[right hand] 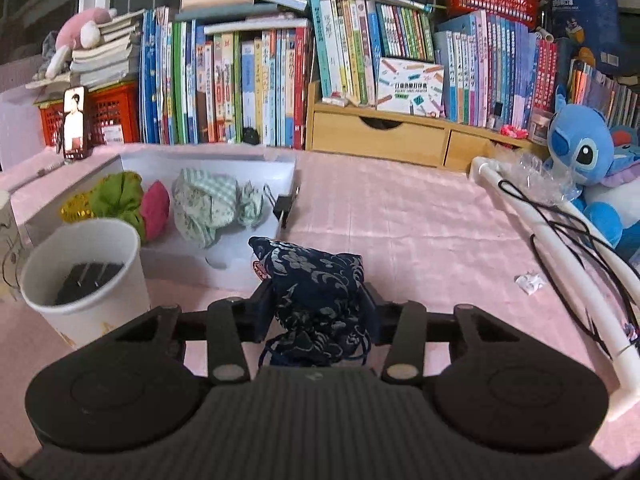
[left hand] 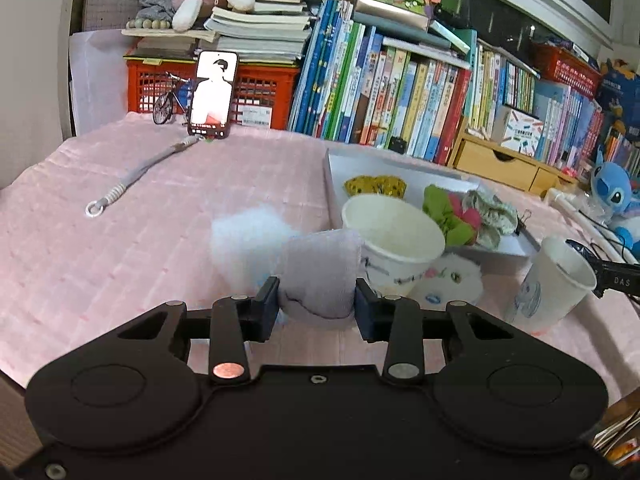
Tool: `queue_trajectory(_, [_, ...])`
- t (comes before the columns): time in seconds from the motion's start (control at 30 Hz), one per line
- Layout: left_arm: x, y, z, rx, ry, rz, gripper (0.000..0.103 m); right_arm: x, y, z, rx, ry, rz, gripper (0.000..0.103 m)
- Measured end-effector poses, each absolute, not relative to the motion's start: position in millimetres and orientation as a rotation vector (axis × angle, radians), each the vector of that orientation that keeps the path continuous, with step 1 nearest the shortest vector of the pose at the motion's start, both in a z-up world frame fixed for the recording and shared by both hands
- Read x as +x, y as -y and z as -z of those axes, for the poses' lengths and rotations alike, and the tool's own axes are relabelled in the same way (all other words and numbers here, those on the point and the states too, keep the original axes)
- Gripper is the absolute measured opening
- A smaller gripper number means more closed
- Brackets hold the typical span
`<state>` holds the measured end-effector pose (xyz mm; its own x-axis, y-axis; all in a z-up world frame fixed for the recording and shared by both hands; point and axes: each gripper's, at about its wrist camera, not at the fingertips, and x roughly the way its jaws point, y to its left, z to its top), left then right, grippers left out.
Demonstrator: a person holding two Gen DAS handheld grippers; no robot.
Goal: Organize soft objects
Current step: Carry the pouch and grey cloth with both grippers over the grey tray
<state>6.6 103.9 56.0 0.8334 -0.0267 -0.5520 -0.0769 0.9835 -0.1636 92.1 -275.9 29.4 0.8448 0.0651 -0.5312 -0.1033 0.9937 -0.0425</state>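
My left gripper (left hand: 316, 300) is shut on a pale lilac-grey soft cloth roll (left hand: 320, 268), held just above the pink blanket (left hand: 120, 240). A white fluffy puff (left hand: 244, 240) lies right behind it. My right gripper (right hand: 318, 312) is shut on a dark blue floral drawstring pouch (right hand: 316, 284), and its cords hang below the jaws. The white tray (right hand: 224, 256) ahead and to the left holds a green and pink scrunchie (right hand: 128, 204), a yellow one (left hand: 374, 186) and a green checked one (right hand: 208, 204).
A paper cup (left hand: 394, 240) stands by the tray, with a white plush (left hand: 452, 280) beside it. Another cup (right hand: 86, 280) holds black clips. A binder clip (right hand: 286, 208) sits on the tray's rim. A white tube with a cable (right hand: 560, 248) and a blue plush (right hand: 580, 152) stand to the right, and books line the back.
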Motion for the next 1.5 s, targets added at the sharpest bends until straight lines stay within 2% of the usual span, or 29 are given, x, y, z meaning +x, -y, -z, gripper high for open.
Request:
queue_trajectory(0.77, [44.7, -116.3, -111.6, -0.157, -0.522, 0.005, 0.036, 97.7, 268.5, -80.9, -0.013, -0.477, -0.154, 0.048])
queue_trajectory(1.23, [107.1, -92.4, -133.2, -0.084, -0.61, 0.081, 0.036, 128.4, 256.5, -92.0, 0.07, -0.592, -0.204, 0.048])
queue_trajectory(1.5, [170.1, -62.3, -153.6, -0.066, -0.695, 0.169, 0.036, 171.2, 250.1, -101.1, 0.144, -0.649, -0.245, 0.048])
